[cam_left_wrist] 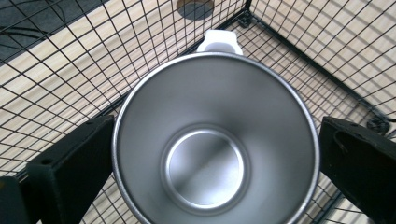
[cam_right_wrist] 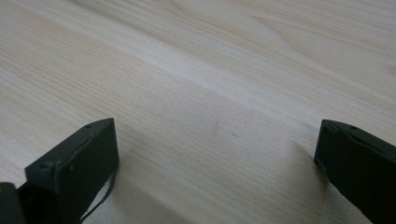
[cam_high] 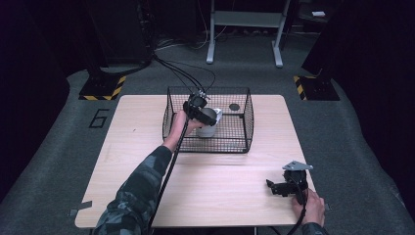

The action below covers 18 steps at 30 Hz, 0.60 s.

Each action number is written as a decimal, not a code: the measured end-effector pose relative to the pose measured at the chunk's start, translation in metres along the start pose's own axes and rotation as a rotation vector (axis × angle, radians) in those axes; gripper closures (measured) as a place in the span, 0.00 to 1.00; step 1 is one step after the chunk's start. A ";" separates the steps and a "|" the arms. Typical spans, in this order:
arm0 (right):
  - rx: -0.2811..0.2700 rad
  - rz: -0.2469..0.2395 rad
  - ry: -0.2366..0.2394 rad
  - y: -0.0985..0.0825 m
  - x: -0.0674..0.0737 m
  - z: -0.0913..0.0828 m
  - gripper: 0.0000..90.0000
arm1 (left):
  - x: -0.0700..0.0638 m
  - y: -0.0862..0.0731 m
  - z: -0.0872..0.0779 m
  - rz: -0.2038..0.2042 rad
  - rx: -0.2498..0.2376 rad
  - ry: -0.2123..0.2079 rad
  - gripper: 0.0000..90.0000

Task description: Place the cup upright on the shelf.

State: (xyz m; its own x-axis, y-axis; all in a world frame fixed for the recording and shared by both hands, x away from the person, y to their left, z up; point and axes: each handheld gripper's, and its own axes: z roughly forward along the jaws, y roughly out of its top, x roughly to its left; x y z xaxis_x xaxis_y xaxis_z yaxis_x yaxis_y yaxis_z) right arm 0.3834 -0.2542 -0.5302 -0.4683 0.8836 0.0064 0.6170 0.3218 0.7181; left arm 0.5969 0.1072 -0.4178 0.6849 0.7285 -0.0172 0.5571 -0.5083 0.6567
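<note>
A steel mug (cam_left_wrist: pixel 205 163) with a white handle (cam_left_wrist: pixel 219 41) stands upright inside a black wire basket (cam_high: pixel 209 145) at the back of the wooden table (cam_high: pixel 147 127). My left gripper (cam_left_wrist: pixel 217 135) reaches into the basket from above, open, one jaw on each side of the mug's rim and level with it. In the high view the left gripper (cam_high: pixel 204 116) partly covers the mug (cam_high: pixel 209 128). My right gripper (cam_high: pixel 270 186) rests low at the table's front right, open, with bare wood between its jaws (cam_right_wrist: pixel 217 140).
A dark round disc (cam_high: pixel 234 106) lies on the basket floor beyond the mug, near the far corner (cam_left_wrist: pixel 195 8). The basket's walls stand close around my left gripper. A metal stand (cam_high: pixel 244 29) and dark equipment sit on the floor behind the table.
</note>
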 end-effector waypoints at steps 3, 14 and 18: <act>0.001 -0.003 0.002 0.000 0.000 0.000 0.00 | -0.002 0.001 -0.010 -0.014 -0.028 -0.009 0.00; 0.003 -0.007 0.002 0.000 0.000 0.000 0.00 | -0.010 -0.004 -0.066 0.069 -0.061 -0.002 0.00; 0.003 -0.009 0.003 0.000 -0.001 0.000 0.00 | -0.015 -0.013 -0.088 0.093 -0.078 -0.004 0.00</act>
State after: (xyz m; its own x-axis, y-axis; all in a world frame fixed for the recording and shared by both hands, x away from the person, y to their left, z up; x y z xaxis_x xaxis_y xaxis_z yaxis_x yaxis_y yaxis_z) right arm 0.3834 -0.2548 -0.5301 -0.4753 0.8798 0.0020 0.6151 0.3306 0.7158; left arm 0.5375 0.1433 -0.3599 0.7337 0.6780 0.0435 0.4533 -0.5362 0.7120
